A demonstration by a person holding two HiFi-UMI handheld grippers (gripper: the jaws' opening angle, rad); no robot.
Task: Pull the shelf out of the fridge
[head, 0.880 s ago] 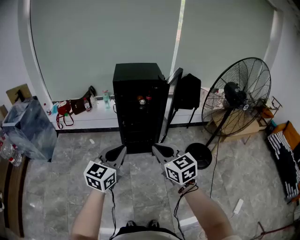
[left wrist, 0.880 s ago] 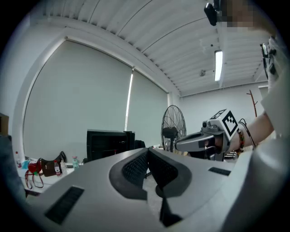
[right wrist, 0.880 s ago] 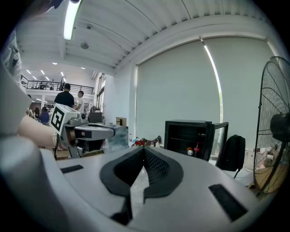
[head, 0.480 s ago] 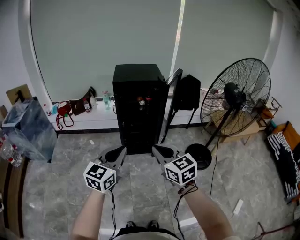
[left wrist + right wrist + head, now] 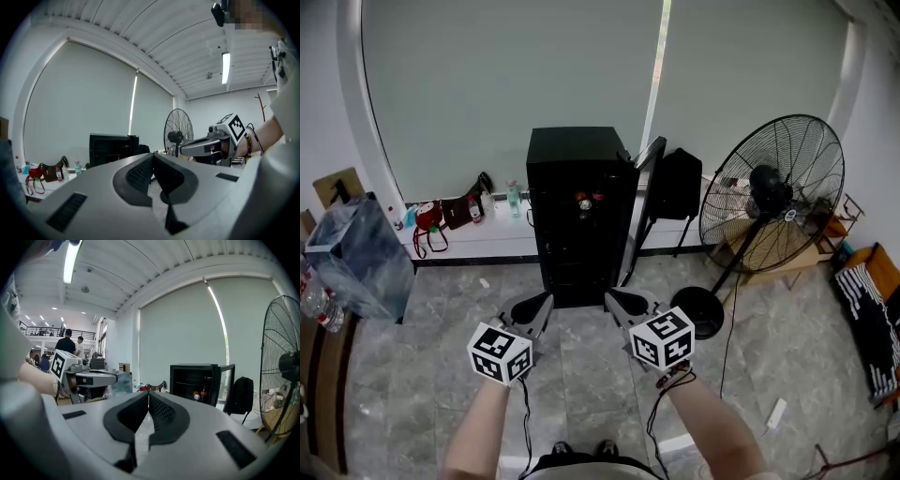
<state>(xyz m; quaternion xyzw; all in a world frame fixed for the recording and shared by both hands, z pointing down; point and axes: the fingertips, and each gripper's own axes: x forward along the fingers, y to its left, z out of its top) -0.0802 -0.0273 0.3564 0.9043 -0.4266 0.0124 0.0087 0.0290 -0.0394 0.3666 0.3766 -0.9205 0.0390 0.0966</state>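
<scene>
A small black fridge (image 5: 578,214) stands against the far wall with its door (image 5: 639,211) swung open to the right; wire shelves and a few small red items show inside (image 5: 202,393). My left gripper (image 5: 542,302) and right gripper (image 5: 612,299) hover side by side over the floor, well short of the fridge. Both are shut with nothing between the pads. In the left gripper view the fridge (image 5: 112,146) sits far off, and the right gripper's body (image 5: 206,146) shows beside it. The left gripper's body (image 5: 96,378) appears in the right gripper view.
A large black floor fan (image 5: 773,195) on a round base (image 5: 698,311) stands right of the fridge. A black bag (image 5: 675,184) leans behind the door. Bags and bottles (image 5: 455,213) line a low white ledge at left. A grey bin (image 5: 358,258) stands far left.
</scene>
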